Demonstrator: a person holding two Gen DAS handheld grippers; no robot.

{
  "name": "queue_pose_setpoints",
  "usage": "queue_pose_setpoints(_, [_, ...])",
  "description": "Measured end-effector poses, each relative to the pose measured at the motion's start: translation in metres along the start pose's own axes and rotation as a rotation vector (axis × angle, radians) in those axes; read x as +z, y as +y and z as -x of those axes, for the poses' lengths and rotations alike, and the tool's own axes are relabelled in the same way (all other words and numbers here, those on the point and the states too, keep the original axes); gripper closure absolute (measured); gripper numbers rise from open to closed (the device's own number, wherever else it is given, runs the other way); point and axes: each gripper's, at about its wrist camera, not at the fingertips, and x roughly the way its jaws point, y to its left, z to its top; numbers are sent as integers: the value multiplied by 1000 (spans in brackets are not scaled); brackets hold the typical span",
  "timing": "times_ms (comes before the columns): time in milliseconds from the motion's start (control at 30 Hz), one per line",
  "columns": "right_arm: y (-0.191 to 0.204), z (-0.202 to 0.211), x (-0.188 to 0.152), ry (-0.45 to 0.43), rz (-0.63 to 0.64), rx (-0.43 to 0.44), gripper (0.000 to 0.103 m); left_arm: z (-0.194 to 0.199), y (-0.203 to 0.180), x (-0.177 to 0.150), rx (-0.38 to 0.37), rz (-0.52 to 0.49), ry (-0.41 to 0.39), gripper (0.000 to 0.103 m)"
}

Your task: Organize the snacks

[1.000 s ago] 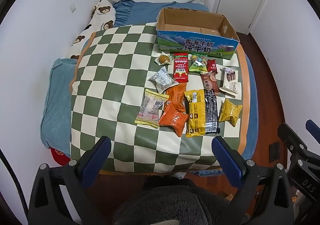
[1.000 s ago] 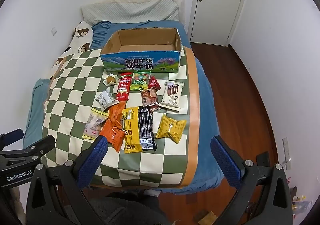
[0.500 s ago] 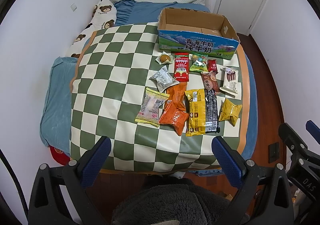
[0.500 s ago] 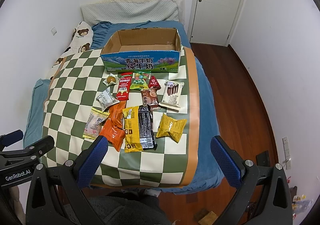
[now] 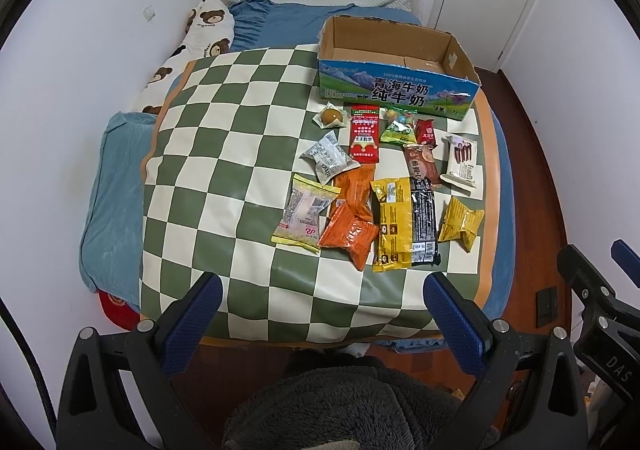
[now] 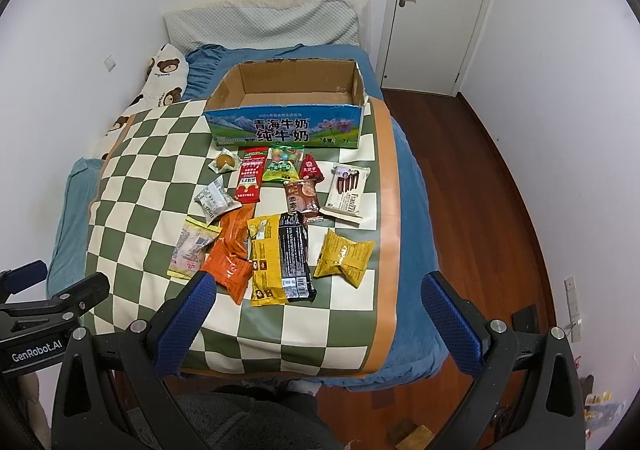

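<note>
The open cardboard box with a blue printed front (image 5: pixel 396 66) (image 6: pixel 286 106) stands at the far end of the green-and-cream checkered cover (image 5: pixel 224 154) (image 6: pixel 144 186) on the bed, and nothing lies inside it. All the snacks lie on the cover in front of the box: a long red packet (image 5: pixel 364 132) (image 6: pixel 251 177), a green candy bag (image 5: pixel 398 125) (image 6: pixel 283 164), a white wafer pack (image 5: pixel 462 162) (image 6: pixel 346 192), a long yellow packet (image 5: pixel 391 224) (image 6: pixel 266 258) touching a black one (image 5: pixel 423 220) (image 6: pixel 294 254), two orange packets (image 5: pixel 348 232) (image 6: pixel 230 264), and a crumpled yellow pouch (image 5: pixel 460 222) (image 6: pixel 344 254) a little apart near the right edge.

The left gripper (image 5: pixel 320 316) hovers before the near edge of the bed, its blue-padded fingers (image 5: pixel 192 320) spread wide and holding nothing. The right gripper (image 6: pixel 318 316) is the same: wide apart, empty.

Compared with one second ago, no snack has changed its place and the box has the same position; both grippers have the same opening, and the views have shifted only very slightly.
</note>
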Motion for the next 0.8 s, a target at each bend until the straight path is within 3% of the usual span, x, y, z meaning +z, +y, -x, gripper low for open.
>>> queue_pose_setpoints(800, [7, 4, 2, 3, -14, 13, 0, 8, 9, 5, 1, 7, -11, 0])
